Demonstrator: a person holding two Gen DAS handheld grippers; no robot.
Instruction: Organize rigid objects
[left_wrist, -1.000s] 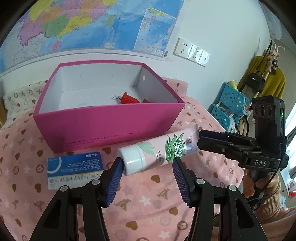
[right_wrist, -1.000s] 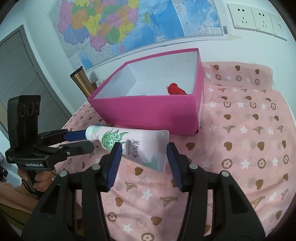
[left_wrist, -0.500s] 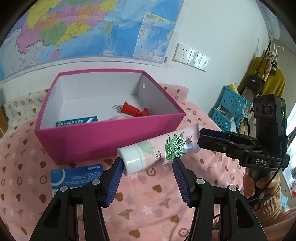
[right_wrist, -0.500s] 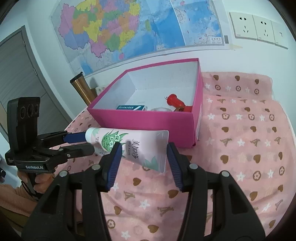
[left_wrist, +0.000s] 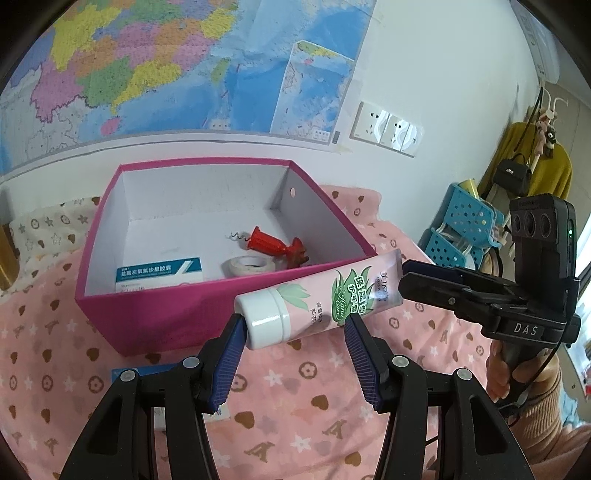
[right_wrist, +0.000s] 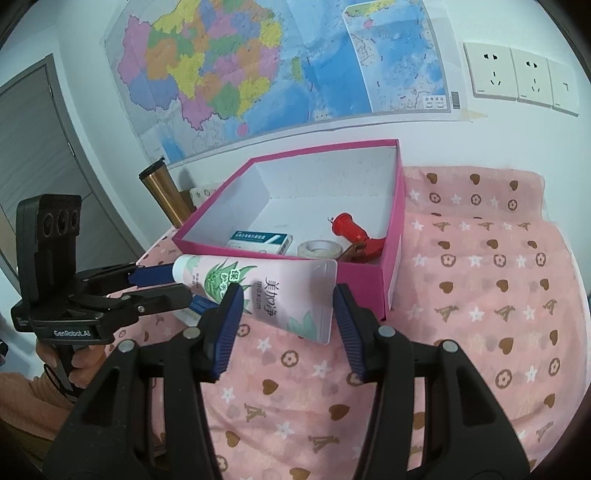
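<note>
You hold the tube (left_wrist: 325, 306) level between both grippers, just above the near rim of the box (left_wrist: 155, 317). The left gripper (left_wrist: 295, 328) is clamped on the cap end; the right gripper (right_wrist: 286, 301) is clamped on the flat crimped end. Each gripper also shows in the other's view, gripping the far end of the tube.

Change: over the last second both views have risen. Earlier the box front hid most of the floor; now the carton (left_wrist: 159, 273), tape roll (left_wrist: 249, 264) and red corkscrew (left_wrist: 273, 245) inside are plainly seen. The tube keeps its place between the jaws, so the grip has not slipped. By this reading, the tube is lifted to rim height and the next step is to carry it over the wall and release it in the free part of the floor.

Surface: a pink cloth (right_wrist: 480, 332) printed with hearts, stars and flowers covers the bench; a second blue carton (left_wrist: 140, 371) lies on it before the box.

Room: a map (right_wrist: 258, 66) and sockets (right_wrist: 517, 74) on the white wall, a copper flask (right_wrist: 164, 195) behind the box, blue baskets (left_wrist: 465, 225) at the right.
</note>
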